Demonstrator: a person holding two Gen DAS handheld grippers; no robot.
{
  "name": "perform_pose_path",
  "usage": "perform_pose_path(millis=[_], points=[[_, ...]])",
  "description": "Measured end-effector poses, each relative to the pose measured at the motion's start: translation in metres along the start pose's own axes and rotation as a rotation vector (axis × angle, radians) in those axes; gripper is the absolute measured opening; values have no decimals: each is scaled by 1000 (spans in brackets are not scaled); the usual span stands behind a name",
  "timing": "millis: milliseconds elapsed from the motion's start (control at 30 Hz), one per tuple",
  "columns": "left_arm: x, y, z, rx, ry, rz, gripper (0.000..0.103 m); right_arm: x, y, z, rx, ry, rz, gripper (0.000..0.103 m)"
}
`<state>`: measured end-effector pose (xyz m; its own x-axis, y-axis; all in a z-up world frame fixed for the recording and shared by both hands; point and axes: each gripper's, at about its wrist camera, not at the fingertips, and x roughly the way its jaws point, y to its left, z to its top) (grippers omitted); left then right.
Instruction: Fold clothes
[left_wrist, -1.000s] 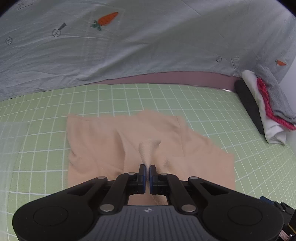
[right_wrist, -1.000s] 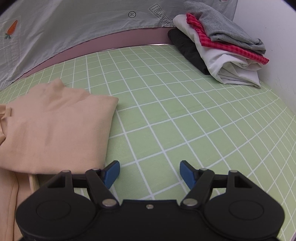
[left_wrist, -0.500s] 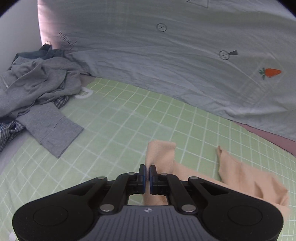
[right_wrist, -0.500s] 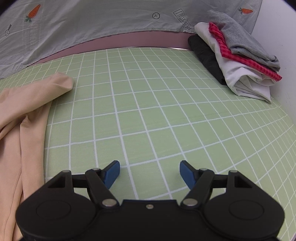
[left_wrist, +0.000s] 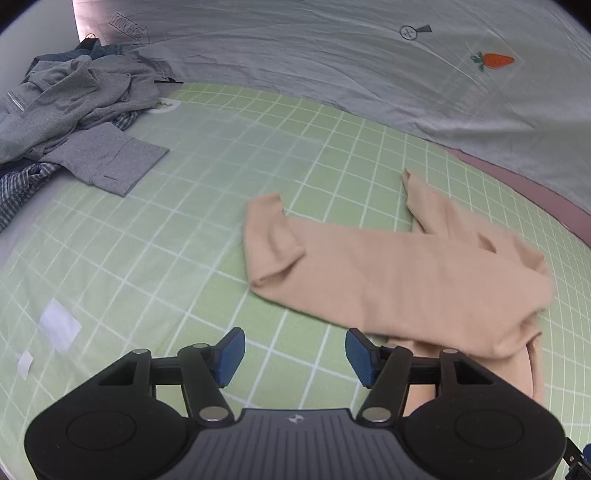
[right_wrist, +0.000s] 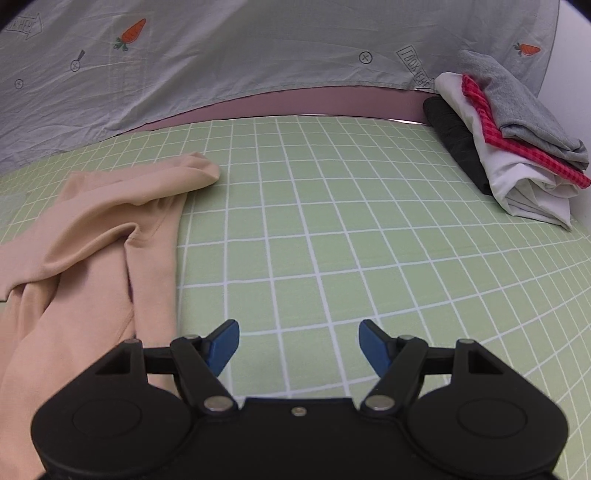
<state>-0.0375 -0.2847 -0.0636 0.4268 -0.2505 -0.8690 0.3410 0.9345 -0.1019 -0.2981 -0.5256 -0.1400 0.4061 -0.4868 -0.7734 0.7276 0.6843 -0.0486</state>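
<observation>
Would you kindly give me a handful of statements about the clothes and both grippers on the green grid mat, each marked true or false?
1. The left gripper has nothing between its fingers. True; its jaws are opening over bare mat.
2. The peach garment is folded into a neat square. False; it lies spread out with a sleeve stretched sideways.
3. A folded stack of clothes sits at the far right edge of the green grid mat. True.
4. The right gripper is clamped on the peach garment. False; it is open and empty, with the garment off to its left.
5. A loose heap of grey clothes lies at the mat's far left. True.
</observation>
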Motion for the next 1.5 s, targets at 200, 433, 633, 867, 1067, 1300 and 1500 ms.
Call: perform_pose_path(millis=[200, 433, 633, 867, 1067, 1300, 1500], points=[[-26, -2, -32, 92, 6, -50, 62, -24, 21, -26, -23, 37, 98, 72], [-46, 16, -59, 133, 22, -45, 63, -39, 29, -65, 24, 118, 130, 65], [-59, 35, -79, 150, 45, -45, 63, -53, 29, -87, 70, 127, 123, 34], [-77, 56, -90, 174, 21, -57, 63, -82, 49, -99, -16, 49, 75, 5], [-85, 85, -97, 157, 29, -59, 63, -114, 90, -101, -178, -51, 62, 5], [-86, 124, -104, 137, 48, -47, 64, -125, 136, -118, -243, -33, 129, 5], [-84, 142, -105, 142, 67, -42, 64, -116, 149, -134, -146, 58, 178, 5]])
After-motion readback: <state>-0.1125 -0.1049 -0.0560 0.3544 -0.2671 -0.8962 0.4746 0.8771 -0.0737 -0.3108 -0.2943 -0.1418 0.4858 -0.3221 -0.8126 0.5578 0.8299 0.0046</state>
